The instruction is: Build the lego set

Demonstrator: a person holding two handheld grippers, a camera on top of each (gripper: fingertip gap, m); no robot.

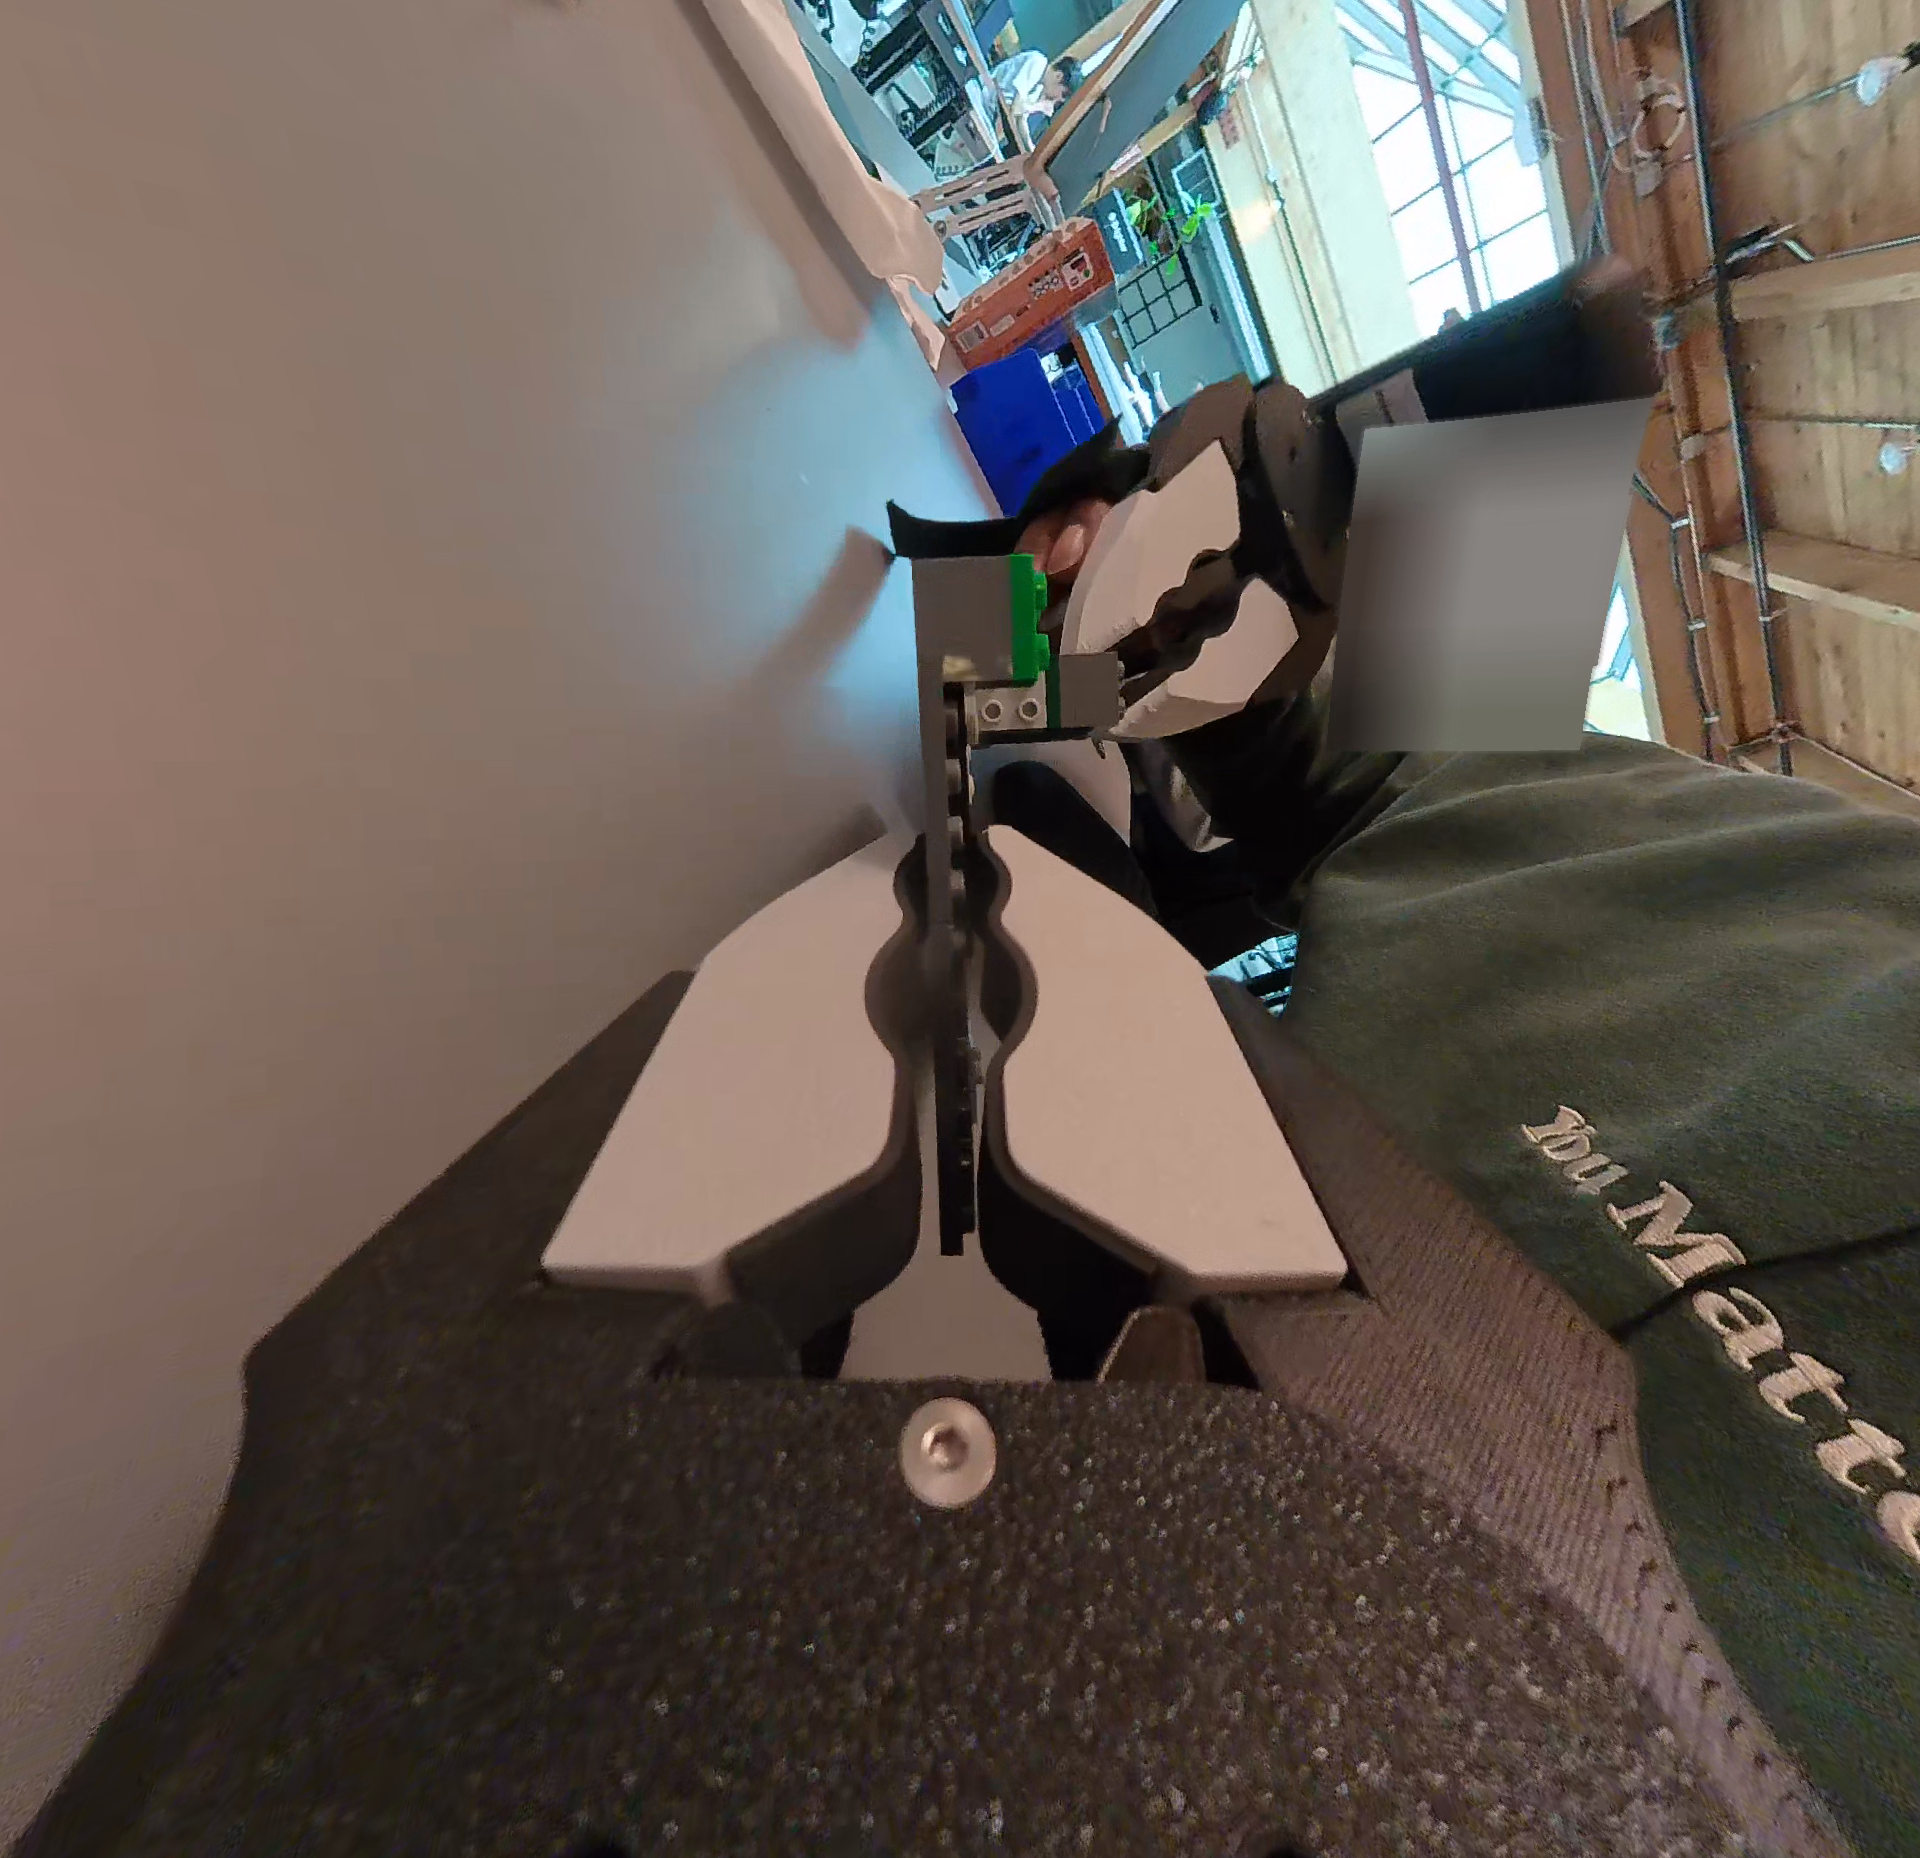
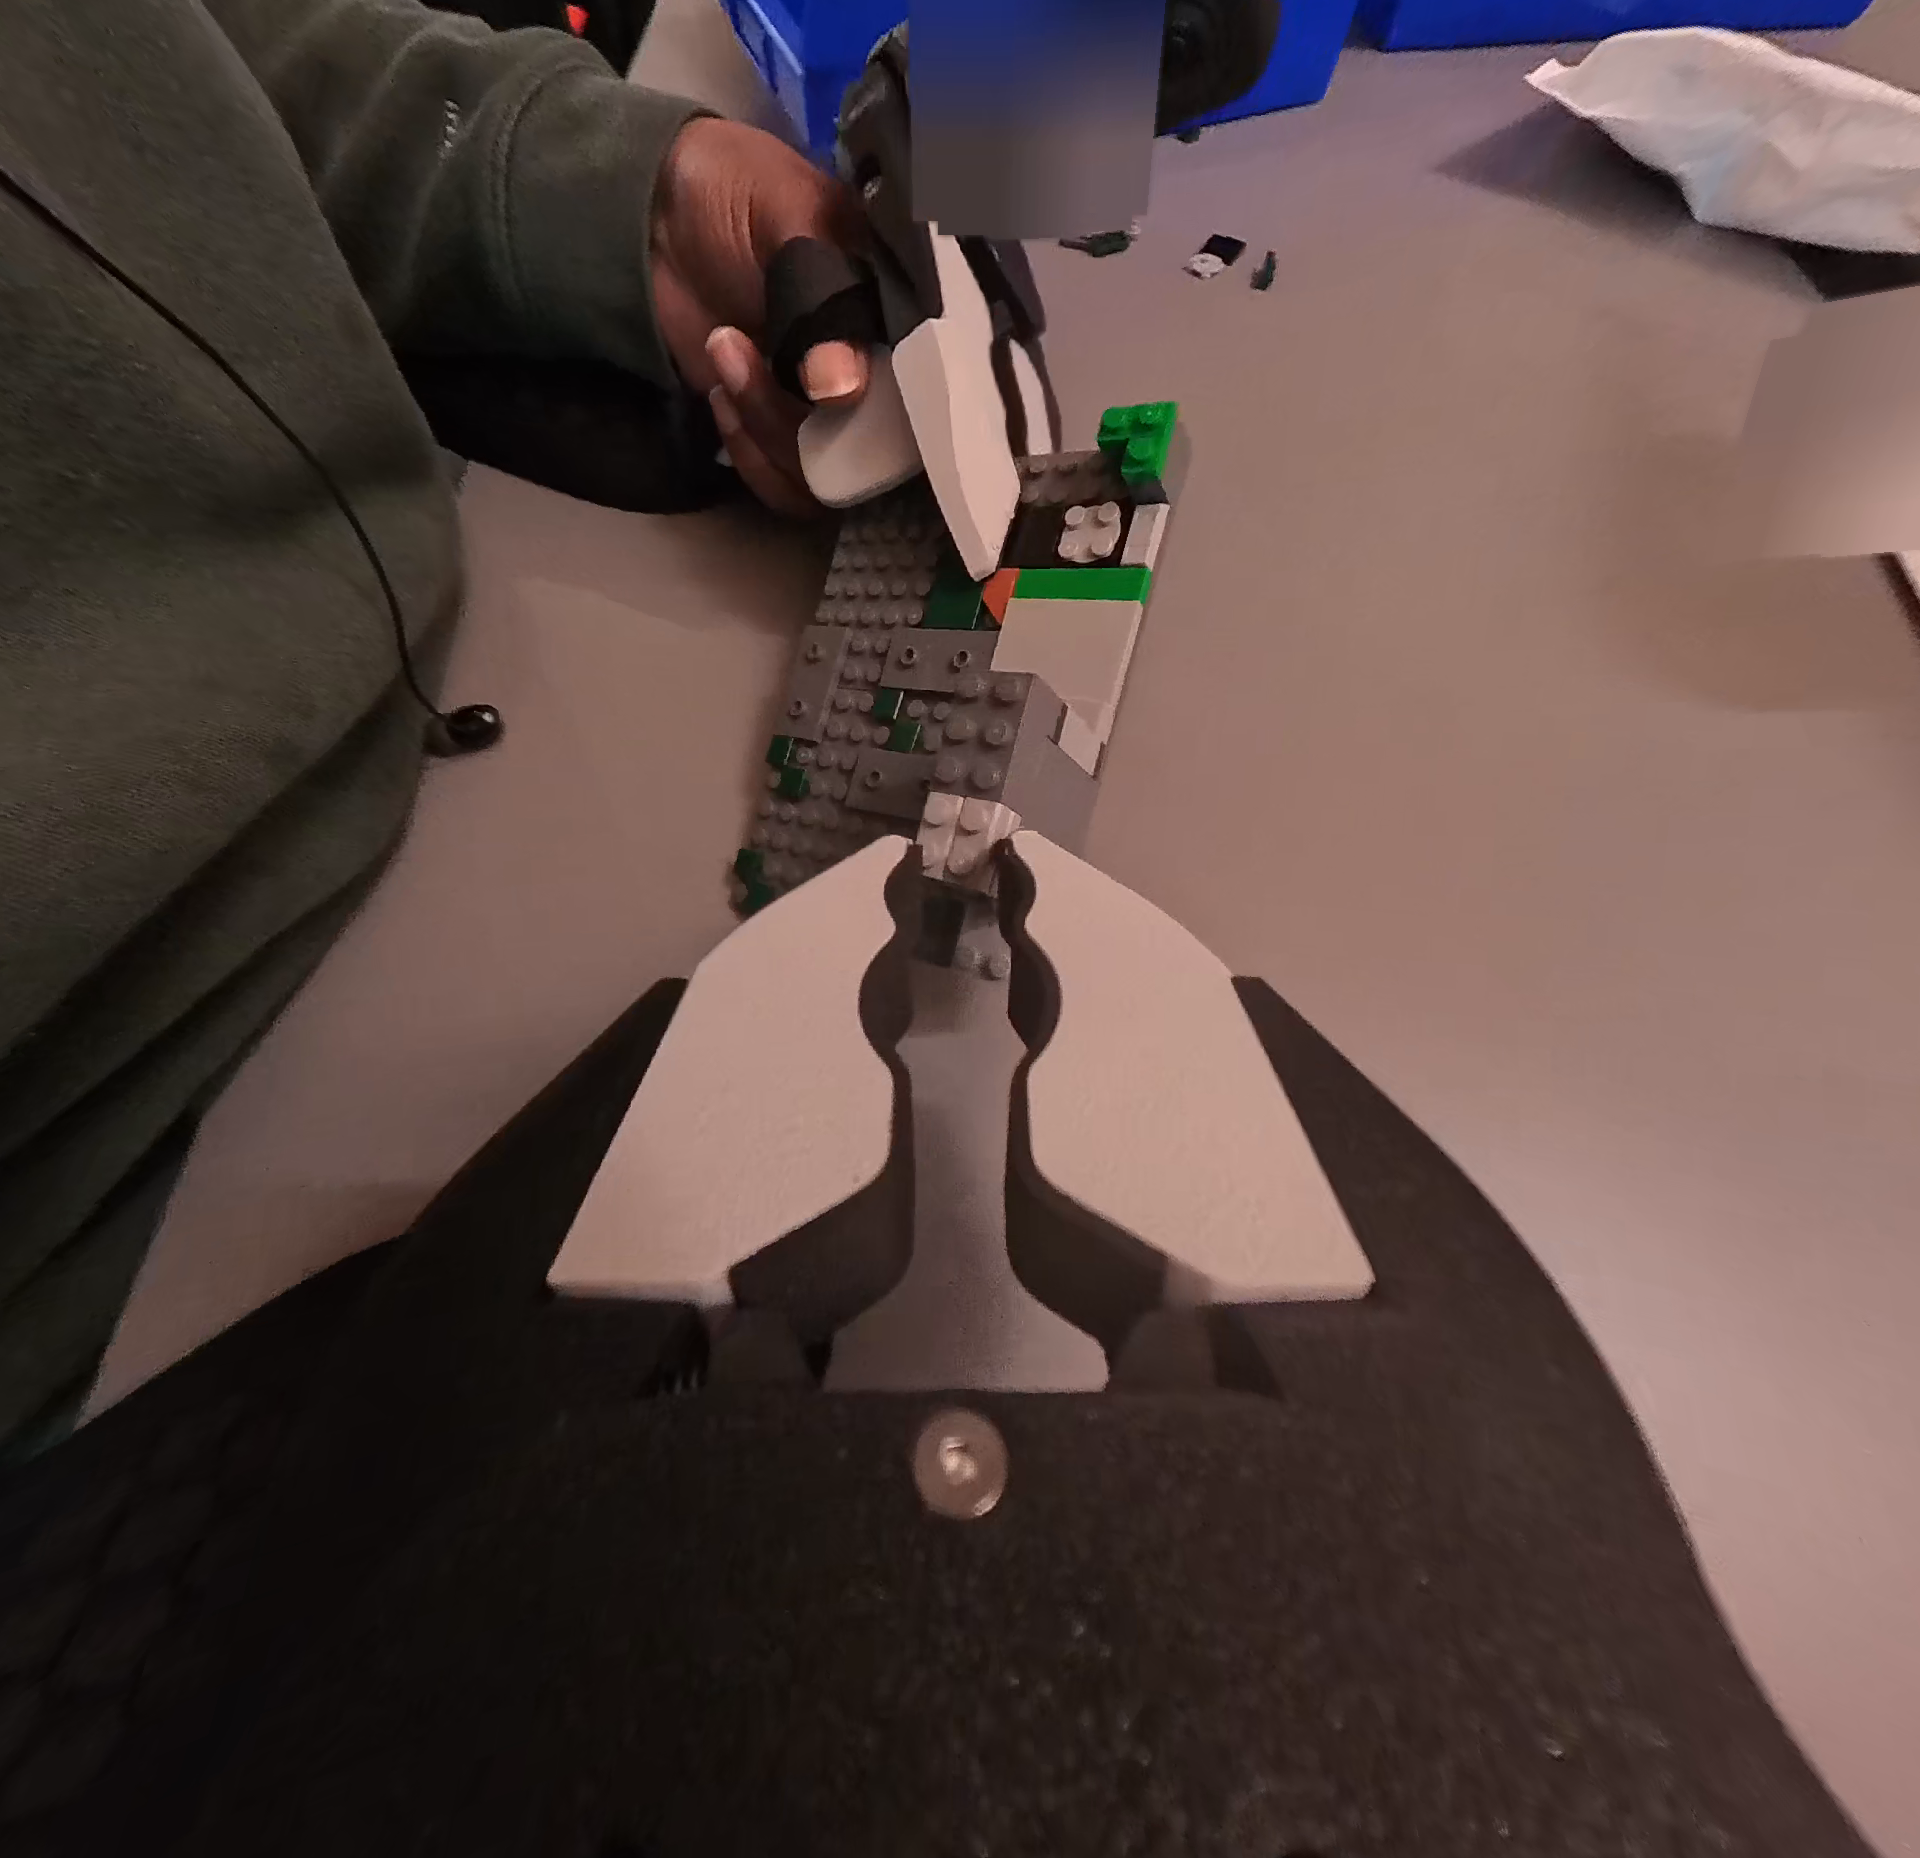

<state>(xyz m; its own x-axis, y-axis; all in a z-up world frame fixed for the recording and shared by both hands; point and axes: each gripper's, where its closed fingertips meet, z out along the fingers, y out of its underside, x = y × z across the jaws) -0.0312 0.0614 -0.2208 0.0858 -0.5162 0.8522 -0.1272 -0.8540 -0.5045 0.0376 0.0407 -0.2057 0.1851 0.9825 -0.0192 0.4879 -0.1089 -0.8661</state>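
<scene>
Both hand-held grippers (image 1: 951, 852) (image 2: 961, 852) tight on the lego build (image 2: 914, 686)

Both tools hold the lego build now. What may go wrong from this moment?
1. The left tool grips the grey plate only by its thin edge, so the plate may twist or slip out.
2. The right tool pinches a small light-grey piece; a hard push may break nearby bricks loose.
</scene>
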